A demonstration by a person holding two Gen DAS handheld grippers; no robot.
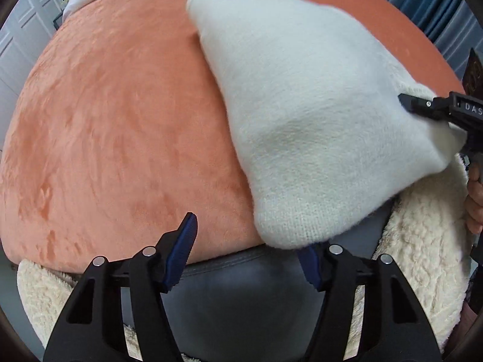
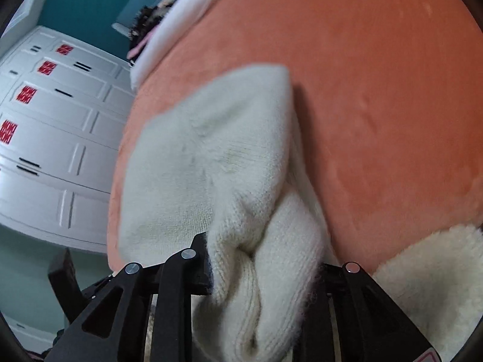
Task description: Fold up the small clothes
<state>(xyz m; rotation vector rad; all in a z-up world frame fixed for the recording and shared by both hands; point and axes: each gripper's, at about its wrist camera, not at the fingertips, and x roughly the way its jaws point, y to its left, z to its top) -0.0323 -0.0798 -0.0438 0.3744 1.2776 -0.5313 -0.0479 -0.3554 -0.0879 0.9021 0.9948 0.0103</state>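
An orange plush blanket (image 1: pixel 114 126) covers the surface and fills most of both views; a cream fleecy throw (image 1: pixel 422 241) lies along its near edge, showing at the near left and near right corners, with a grey cushion (image 1: pixel 241 295) between those two parts; a white garment with pink and black trim (image 2: pixel 169 30) sits at the blanket's far left corner; white panelled cupboards (image 2: pixel 54 138) with red stickers stand beyond the left edge, against a teal wall. The white knitted garment (image 1: pixel 302 114) lies on the right half of the blanket, one end reaching toward the far edge and the other overhanging the near edge; the right gripper (image 2: pixel 265 271) is clamped on the bunched knit at its near right end, cloth folded thick between the jaws; the left gripper (image 1: pixel 250 247) stands wide apart at the near edge, its right finger tucked under the garment's near corner, its left finger over bare blanket, gripping nothing.
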